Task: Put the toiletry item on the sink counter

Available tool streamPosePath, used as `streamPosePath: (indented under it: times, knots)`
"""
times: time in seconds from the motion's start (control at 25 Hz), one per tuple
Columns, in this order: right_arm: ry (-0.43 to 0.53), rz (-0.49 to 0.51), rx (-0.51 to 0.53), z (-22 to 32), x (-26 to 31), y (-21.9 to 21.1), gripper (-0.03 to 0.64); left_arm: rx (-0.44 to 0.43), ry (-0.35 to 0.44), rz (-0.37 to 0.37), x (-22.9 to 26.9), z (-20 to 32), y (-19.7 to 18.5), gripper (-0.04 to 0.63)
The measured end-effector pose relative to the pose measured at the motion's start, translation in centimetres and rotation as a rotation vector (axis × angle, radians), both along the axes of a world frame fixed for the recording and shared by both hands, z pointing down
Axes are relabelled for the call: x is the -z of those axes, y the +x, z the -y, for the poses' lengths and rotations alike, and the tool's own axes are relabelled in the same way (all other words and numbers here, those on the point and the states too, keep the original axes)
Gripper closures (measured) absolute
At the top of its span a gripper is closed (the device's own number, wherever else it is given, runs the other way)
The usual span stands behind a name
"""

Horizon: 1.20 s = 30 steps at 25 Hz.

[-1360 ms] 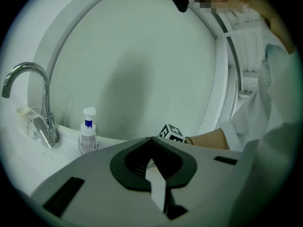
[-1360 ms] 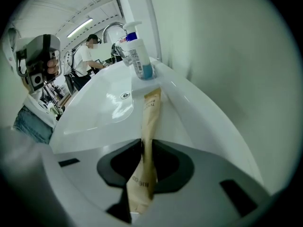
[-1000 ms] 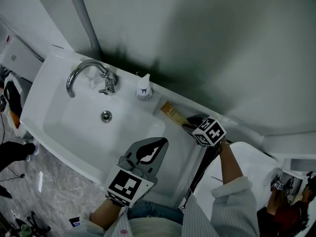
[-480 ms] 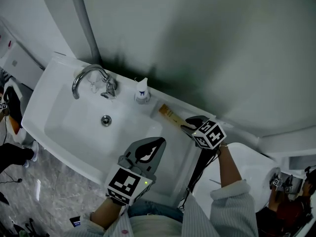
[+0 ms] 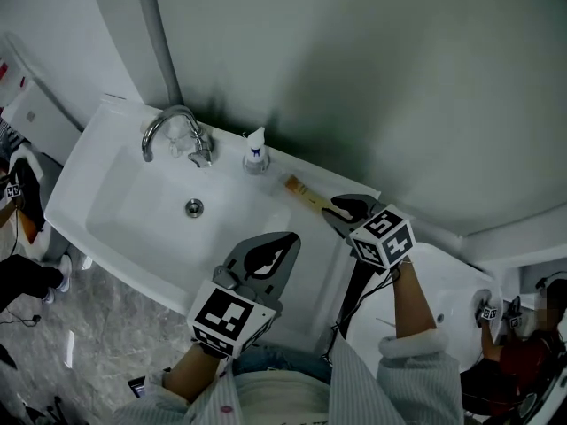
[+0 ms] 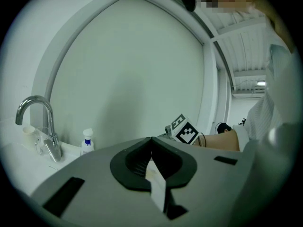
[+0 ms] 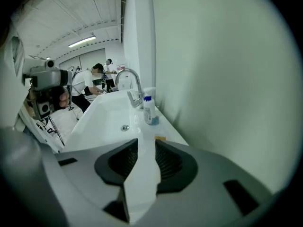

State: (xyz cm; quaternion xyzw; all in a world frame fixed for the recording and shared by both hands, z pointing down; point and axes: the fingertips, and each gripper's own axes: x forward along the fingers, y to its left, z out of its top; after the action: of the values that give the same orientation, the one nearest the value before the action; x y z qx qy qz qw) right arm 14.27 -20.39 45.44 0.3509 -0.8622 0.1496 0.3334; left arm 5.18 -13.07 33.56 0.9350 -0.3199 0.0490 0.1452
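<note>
Right gripper (image 5: pixel 337 211) tilts down over the table (image 5: pixel 323 251), forearm stretched out, jaws apart, just easing inward, nothing between them; the toiletry item (image 5: pixel 304 195) lies flat on the table close ahead of its tips; left gripper (image 5: pixel 285 243) hangs near level over the basin's front, jaws together, empty

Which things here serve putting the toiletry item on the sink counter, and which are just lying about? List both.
Job: tan toiletry item, lying on the sink counter; right claw, open, jaws just narrowed slightly, nothing between them.
Lying about: spray bottle; tap; left claw, shut and empty.
</note>
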Motion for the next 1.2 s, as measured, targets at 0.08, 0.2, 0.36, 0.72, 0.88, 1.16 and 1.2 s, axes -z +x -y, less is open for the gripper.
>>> streamPosePath:
  times: [0.08, 0.2, 0.36, 0.72, 0.88, 1.16, 1.2]
  knots:
    - [0.044, 0.018, -0.024, -0.3, 1.7, -0.3, 0.497, -0.001, 0.011, -0.006, 0.7, -0.6, -0.1, 0.578]
    - [0.059, 0.065, -0.054, -1.8, 3.3, -0.9, 0.506, -0.006, 0.011, -0.012, 1.0, -2.0, -0.3, 0.578]
    - [0.094, 0.122, -0.084, -3.4, 5.3, -2.0, 0.512, -0.008, 0.03, -0.012, 1.8, -3.3, -0.6, 0.578]
    - [0.203, 0.286, -0.192, -7.2, 10.9, -4.0, 0.54, -0.006, 0.045, -0.014, 2.4, -5.4, -1.1, 0.578]
    - [0.246, 0.36, -0.264, -9.0, 12.7, -4.3, 0.544, -0.012, 0.041, -0.019, 2.4, -6.2, -1.0, 0.578]
    - [0.282, 0.433, -0.356, -12.1, 13.3, -4.4, 0.565, -0.024, 0.036, -0.03, 2.1, -7.5, -0.8, 0.578]
    - [0.289, 0.44, -0.367, -12.5, 13.4, -4.3, 0.568, -0.027, 0.037, -0.032, 2.2, -7.6, -0.8, 0.578]
